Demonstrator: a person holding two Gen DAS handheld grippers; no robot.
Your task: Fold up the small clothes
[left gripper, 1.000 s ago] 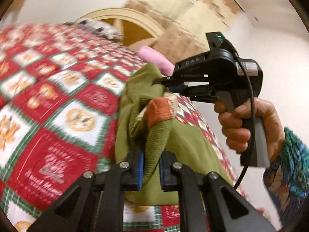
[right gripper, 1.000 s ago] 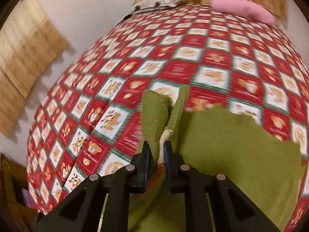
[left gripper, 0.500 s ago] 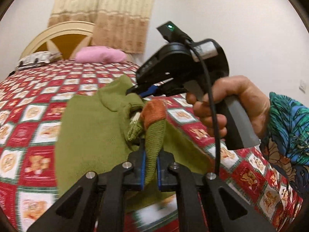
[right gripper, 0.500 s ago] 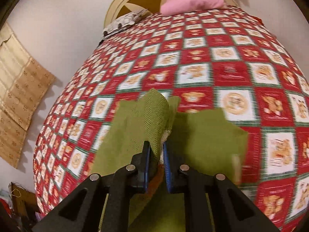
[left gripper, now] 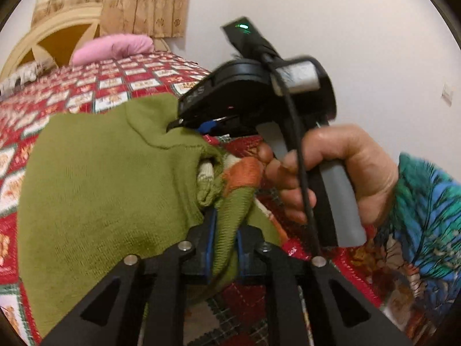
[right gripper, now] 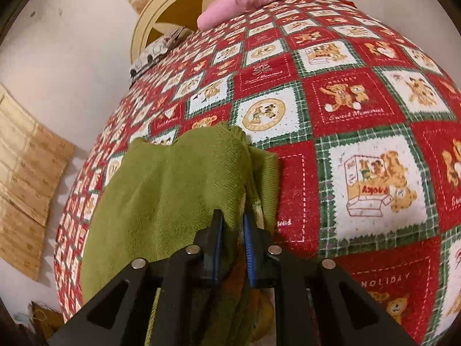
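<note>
A small olive-green knitted garment (left gripper: pixel 100 178) with an orange and cream patch (left gripper: pixel 242 173) hangs over the bed. My left gripper (left gripper: pixel 224 230) is shut on a ribbed green edge of it. My right gripper (right gripper: pixel 232 230) is shut on another part of the green garment (right gripper: pixel 178 184), which drapes to the left over the quilt. In the left wrist view the right gripper (left gripper: pixel 184 121) bites the cloth's upper edge, with the hand on its handle just right of the patch.
The bed carries a red, white and green teddy-bear quilt (right gripper: pixel 345 109). A pink pillow (right gripper: pixel 245 0) and a patterned pillow (right gripper: pixel 155 52) lie by the cream headboard (right gripper: pixel 173 8). Beige curtains (left gripper: pixel 138 0) hang behind.
Both grippers have swung with the garment held between them. The cloth now hangs more to the left in both views, and the right gripper sits lower over the quilt.
</note>
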